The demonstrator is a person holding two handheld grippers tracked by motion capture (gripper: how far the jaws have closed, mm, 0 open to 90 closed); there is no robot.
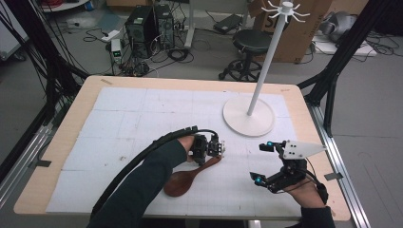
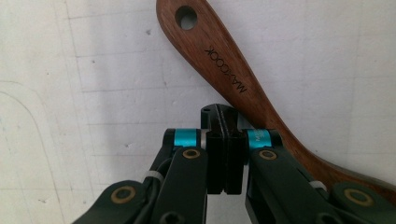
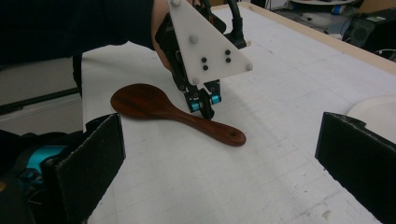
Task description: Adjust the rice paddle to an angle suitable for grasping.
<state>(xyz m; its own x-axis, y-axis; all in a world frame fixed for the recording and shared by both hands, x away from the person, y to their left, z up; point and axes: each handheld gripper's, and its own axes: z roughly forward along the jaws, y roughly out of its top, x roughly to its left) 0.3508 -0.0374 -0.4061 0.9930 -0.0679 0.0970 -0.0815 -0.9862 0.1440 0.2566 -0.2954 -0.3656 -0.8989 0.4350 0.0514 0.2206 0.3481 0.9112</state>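
Observation:
A dark wooden rice spoon (image 1: 187, 179) lies flat on the white mat, bowl toward the front edge and handle pointing toward the back right. My left gripper (image 1: 216, 151) points down at the handle's middle. In the left gripper view its jaws (image 2: 224, 114) are pressed together with nothing between them, and the spoon handle (image 2: 233, 74) runs just beside their tips. My right gripper (image 1: 263, 164) stands wide open to the right of the spoon, and nothing lies between its pads (image 3: 93, 163). The right gripper view has the spoon (image 3: 154, 105) under the left gripper (image 3: 205, 111).
A white stand with a round base (image 1: 248, 116) and a tall pole rises at the back right of the table. The table's wooden border (image 1: 62, 137) frames the white gridded mat. Computers, cables and a stool sit on the floor beyond the table.

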